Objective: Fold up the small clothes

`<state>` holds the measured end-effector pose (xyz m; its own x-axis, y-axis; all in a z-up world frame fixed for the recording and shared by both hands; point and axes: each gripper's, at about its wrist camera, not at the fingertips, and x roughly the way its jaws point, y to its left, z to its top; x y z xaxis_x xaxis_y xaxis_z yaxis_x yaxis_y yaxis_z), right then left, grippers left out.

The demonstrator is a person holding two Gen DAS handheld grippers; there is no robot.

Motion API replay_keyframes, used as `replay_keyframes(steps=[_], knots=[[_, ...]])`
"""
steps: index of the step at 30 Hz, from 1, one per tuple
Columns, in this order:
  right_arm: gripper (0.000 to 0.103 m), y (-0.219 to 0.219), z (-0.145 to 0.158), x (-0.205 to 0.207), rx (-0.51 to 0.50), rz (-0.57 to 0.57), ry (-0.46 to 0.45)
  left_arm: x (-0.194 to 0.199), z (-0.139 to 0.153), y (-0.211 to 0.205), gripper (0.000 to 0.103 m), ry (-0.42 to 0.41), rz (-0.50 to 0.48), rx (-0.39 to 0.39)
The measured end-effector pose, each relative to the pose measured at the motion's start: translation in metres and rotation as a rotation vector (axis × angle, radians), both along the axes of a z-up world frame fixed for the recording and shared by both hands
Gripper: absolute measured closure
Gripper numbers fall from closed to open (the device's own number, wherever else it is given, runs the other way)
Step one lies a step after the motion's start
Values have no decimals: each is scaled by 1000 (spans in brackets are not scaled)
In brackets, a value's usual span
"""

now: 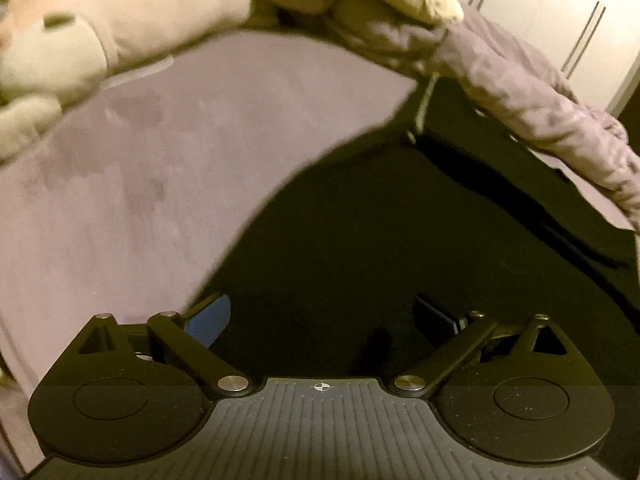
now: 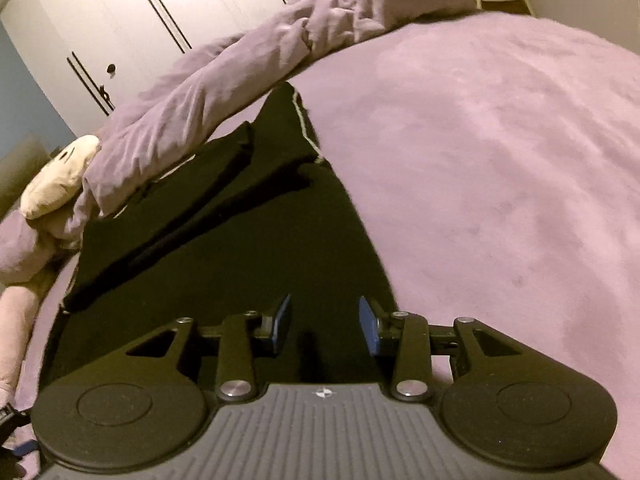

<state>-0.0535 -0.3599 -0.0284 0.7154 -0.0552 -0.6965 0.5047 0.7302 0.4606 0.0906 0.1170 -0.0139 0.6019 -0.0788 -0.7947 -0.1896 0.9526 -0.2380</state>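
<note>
While the black garment (image 2: 224,248) lies flat on the mauve bedspread (image 2: 500,168), its long axis runs away from both cameras toward the rumpled duvet (image 2: 192,108), narrowing to a point with a pale stitched seam up there. Left gripper (image 1: 322,318) is spread wide above the dark cloth, nothing between the fingers. Right gripper (image 2: 324,326) sits partly parted over the near edge, gripping nothing. No readable labels or writing anywhere
</note>
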Motion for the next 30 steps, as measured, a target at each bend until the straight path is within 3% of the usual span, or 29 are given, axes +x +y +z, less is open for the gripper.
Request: replay_keyframes(steps=[2,9,15,18,21,26,30], knots=[[65,1,3,-9,-10,3,-4,-5,2,0,2,8,-8,-16],[58,-3,2,-30,15,-5,22,-16,8,-9,2,17,-66,55],[58,-11,-20,-54,153,-13,34,-21,8,-18,2,43,-98,28],[57,-9,-27,-63,199,22,7,-24,6,-29,2,52,-124,19],[73,-8,-26,-71,240,92,-28,-30,3,-40,2,65,-145,8],[73,-6,-34,-85,278,179,-9,-40,-3,-57,2,88,-170,-31],[72,4,-37,-94,266,248,-8,-49,-3,-73,2,85,-192,-1]])
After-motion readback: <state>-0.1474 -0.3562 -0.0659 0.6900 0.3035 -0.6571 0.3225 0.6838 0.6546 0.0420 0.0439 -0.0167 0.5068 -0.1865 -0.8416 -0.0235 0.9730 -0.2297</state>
